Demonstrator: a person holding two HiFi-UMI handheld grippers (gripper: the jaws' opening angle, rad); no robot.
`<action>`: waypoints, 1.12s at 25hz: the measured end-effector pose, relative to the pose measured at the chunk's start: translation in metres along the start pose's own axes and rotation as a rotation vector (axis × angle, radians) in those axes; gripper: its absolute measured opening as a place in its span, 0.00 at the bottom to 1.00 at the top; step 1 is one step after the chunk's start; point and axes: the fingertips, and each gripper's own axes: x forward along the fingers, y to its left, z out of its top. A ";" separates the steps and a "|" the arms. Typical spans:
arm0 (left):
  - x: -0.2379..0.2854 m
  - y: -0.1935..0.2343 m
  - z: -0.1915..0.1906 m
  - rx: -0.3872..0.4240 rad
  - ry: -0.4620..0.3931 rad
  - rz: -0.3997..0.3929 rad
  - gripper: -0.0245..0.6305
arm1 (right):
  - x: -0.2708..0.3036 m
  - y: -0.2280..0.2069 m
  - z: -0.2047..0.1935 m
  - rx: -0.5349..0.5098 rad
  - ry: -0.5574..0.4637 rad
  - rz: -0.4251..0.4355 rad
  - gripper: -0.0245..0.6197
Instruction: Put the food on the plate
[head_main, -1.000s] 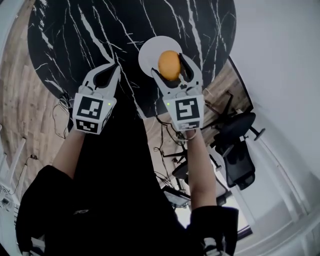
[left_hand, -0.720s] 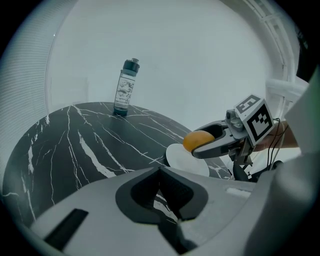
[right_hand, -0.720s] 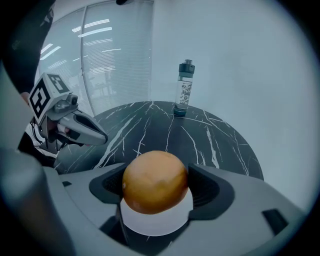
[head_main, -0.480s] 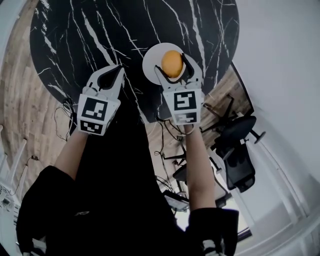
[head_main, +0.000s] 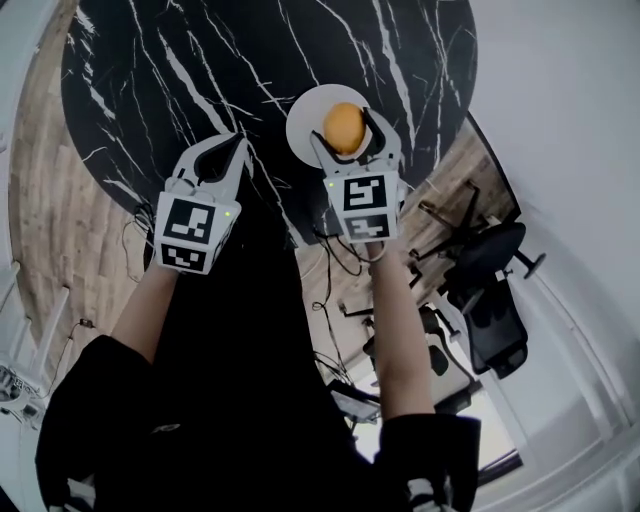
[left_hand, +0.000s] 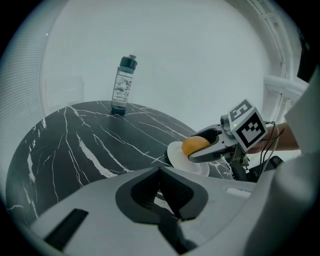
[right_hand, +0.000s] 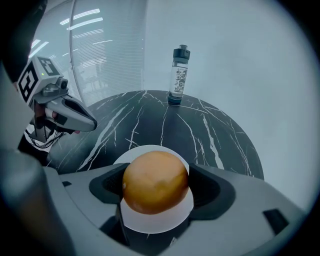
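— Between the fingers (right_hand: 216, 192) of the right gripper (right_hand: 156, 186): an orange (right_hand: 152, 175), clamped from both sides, held right over the white plate (right_hand: 131, 155). Touching the plate or just above? Hard to tell from any view.
— And the left gripper (left_hand: 160, 172)?
— Fingers pressed together on nothing, parked beside the right one, over the near edge of the bench (head_main: 200, 60). No part to play, probably.
— Best way to finish the step?
— Lower gently until seated at the plate's middle, then spread the fingers slowly and evenly. Round fruit, likely to roll; no sideways nudge on release. Draw straight back afterwards.
— Anything already on the plate?
— Nothing besides the orange. Farther out, at the bench's far side: a clear water bottle (right_hand: 179, 75), upright, capped, contents not readable.
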 end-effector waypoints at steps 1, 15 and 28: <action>0.000 -0.001 0.000 0.002 0.002 -0.005 0.04 | 0.000 0.001 0.000 0.007 -0.002 0.002 0.57; 0.001 0.000 0.002 0.066 0.060 -0.063 0.04 | 0.000 0.012 0.001 0.133 -0.030 0.001 0.57; 0.003 0.003 0.006 0.166 0.129 -0.154 0.04 | -0.004 0.026 -0.006 0.274 -0.040 -0.055 0.58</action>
